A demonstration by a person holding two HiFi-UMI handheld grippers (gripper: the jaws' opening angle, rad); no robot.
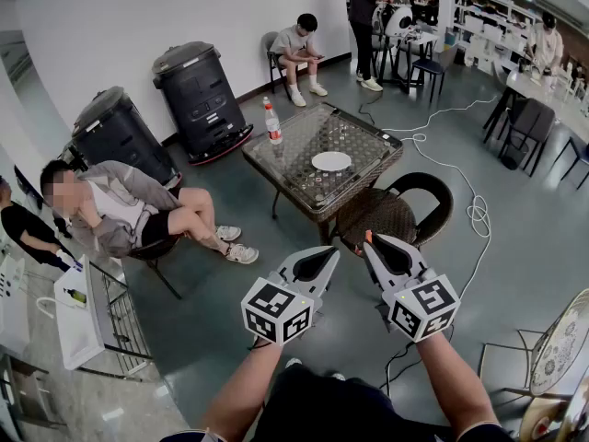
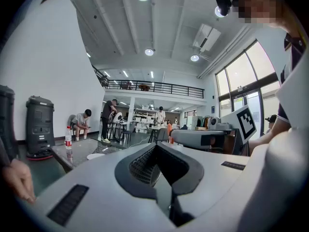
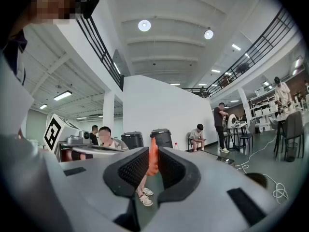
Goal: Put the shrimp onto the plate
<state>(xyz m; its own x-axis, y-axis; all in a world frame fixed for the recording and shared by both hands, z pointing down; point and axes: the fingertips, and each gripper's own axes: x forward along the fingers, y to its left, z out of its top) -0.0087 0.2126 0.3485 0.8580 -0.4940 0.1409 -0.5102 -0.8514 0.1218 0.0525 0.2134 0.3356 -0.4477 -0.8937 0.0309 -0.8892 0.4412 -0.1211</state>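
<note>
In its own view the right gripper (image 3: 152, 167) pinches the shrimp (image 3: 153, 156), barely visible from the head; the left gripper (image 2: 158, 151) is clenched on nothing.

**A:** What do we see around the room?

**B:** We see a glass tabletop (image 1: 359, 144) with a water bottle (image 1: 273, 122) upright at its far left corner. A wicker chair (image 1: 405, 208) stands at its near side.

**A:** And beyond?

**B:** We see a black bin (image 1: 201, 95) by the white wall (image 1: 110, 17) and a second black bin (image 1: 118, 136) to its left. A seated person (image 1: 138, 212) is just beside it, and a white cable (image 1: 476, 212) loops across the grey floor (image 1: 515, 274).
</note>
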